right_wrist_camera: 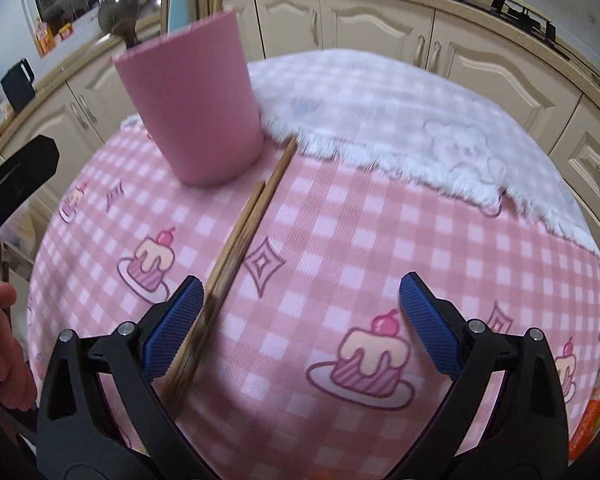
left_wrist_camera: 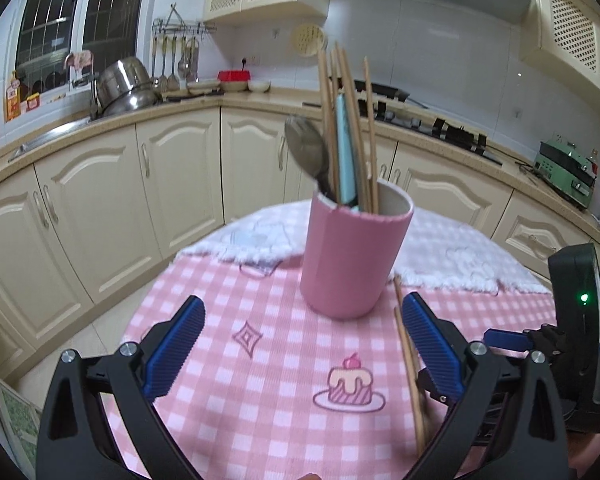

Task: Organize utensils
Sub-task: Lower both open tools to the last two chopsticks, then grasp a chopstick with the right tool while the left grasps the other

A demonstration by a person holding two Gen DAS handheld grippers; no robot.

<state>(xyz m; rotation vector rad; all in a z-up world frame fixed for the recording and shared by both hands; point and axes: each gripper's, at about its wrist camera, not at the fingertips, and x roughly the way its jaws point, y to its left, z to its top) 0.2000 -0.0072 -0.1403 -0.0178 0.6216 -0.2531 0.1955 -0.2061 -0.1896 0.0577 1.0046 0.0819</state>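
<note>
Pink utensil cup (left_wrist_camera: 354, 256) stands upright; beside it lie our two wooden chopsticks (right_wrist_camera: 236, 240). Left tool (left_wrist_camera: 302, 340) and right tool (right_wrist_camera: 300, 320) gape wide, holding nothing.

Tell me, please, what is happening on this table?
A person holds two grippers and is sorting utensils into a pink cup on a checked cloth. The cup already holds chopsticks, a spoon and a teal item. Two chopsticks lie on the cloth beside the cup. Left gripper and right gripper both have open jaws and hold nothing.
</note>
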